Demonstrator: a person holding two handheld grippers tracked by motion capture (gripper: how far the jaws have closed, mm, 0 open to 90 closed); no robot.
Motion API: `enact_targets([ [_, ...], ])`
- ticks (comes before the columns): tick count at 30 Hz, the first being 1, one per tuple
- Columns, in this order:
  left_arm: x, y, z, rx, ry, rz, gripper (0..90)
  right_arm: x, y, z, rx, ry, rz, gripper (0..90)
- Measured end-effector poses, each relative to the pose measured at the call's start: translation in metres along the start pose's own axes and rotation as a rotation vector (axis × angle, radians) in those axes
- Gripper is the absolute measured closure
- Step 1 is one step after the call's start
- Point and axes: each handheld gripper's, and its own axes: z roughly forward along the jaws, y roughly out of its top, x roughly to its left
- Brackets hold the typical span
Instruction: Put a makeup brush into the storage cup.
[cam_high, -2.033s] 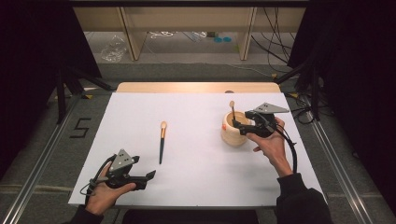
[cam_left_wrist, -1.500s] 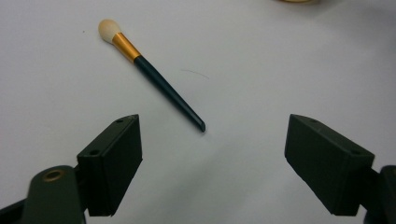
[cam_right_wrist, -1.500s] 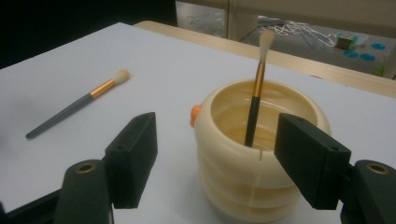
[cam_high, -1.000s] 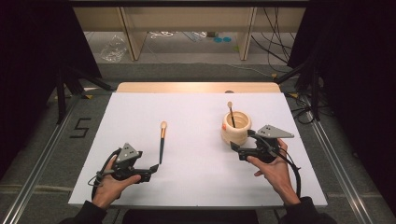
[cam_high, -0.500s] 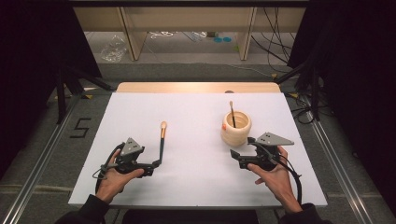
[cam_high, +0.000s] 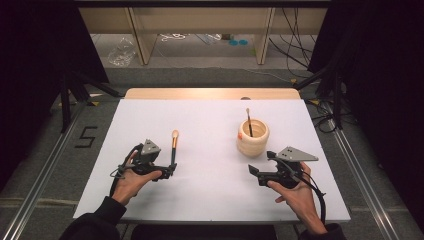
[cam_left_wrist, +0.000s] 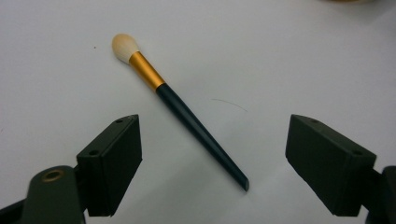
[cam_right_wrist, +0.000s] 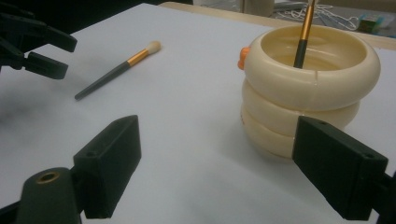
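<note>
A makeup brush (cam_high: 174, 147) with a dark handle, gold ferrule and pale tip lies flat on the white table, left of centre. My left gripper (cam_high: 169, 171) is open at the handle's near end; in the left gripper view the brush (cam_left_wrist: 187, 116) runs diagonally and its handle end lies between the open jaws (cam_left_wrist: 219, 170). A cream ringed cup (cam_high: 252, 137) stands right of centre with a second brush (cam_high: 248, 120) upright inside it. My right gripper (cam_high: 256, 175) is open and empty, just in front of the cup (cam_right_wrist: 308, 88).
The white table surface (cam_high: 210, 115) ends in a wooden strip (cam_high: 210, 93) at the far edge. Dark stands and cables flank both sides. In the right gripper view the lying brush (cam_right_wrist: 116, 70) and the left gripper (cam_right_wrist: 32, 42) appear at upper left.
My left gripper has moved forward and right, up to the lying brush's handle end. My right gripper has drawn back from the cup toward the person, leaving the upright brush in it.
</note>
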Motion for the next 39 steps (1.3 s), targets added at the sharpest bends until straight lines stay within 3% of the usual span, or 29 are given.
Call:
enact_targets([
  [2, 0.002, 0.002, 0.004, 0.008, 0.0, -0.023, 18.4, 0.0, -0.001, -0.001, -0.01, -0.005, -0.004, 16.6],
  [6, 0.006, 0.004, 0.008, 0.034, 0.003, -0.009, 18.5, 0.001, -0.003, -0.003, 0.022, -0.007, -0.004, 16.6],
  [7, 0.009, 0.005, 0.01, 0.052, -0.004, -0.01, 18.5, 0.002, -0.005, -0.001, 0.009, 0.007, 0.002, 16.6],
  [13, 0.014, 0.009, 0.019, 0.073, 0.01, -0.04, 18.1, 0.001, -0.007, 0.0, 0.029, 0.016, -0.02, 16.7],
  [22, 0.018, 0.018, 0.025, 0.067, 0.011, -0.035, 17.0, 0.001, -0.009, 0.002, 0.016, 0.02, -0.025, 16.8],
  [24, 0.018, 0.02, 0.028, 0.072, 0.009, -0.04, 16.7, 0.002, -0.008, 0.0, 0.04, 0.01, -0.027, 16.8],
  [31, 0.018, 0.025, 0.03, 0.076, 0.006, -0.021, 16.6, 0.003, -0.008, 0.001, 0.028, 0.028, -0.028, 16.9],
  [39, 0.024, 0.029, 0.037, 0.079, 0.01, -0.057, 17.5, 0.004, -0.009, 0.001, 0.034, 0.027, -0.029, 17.0],
])
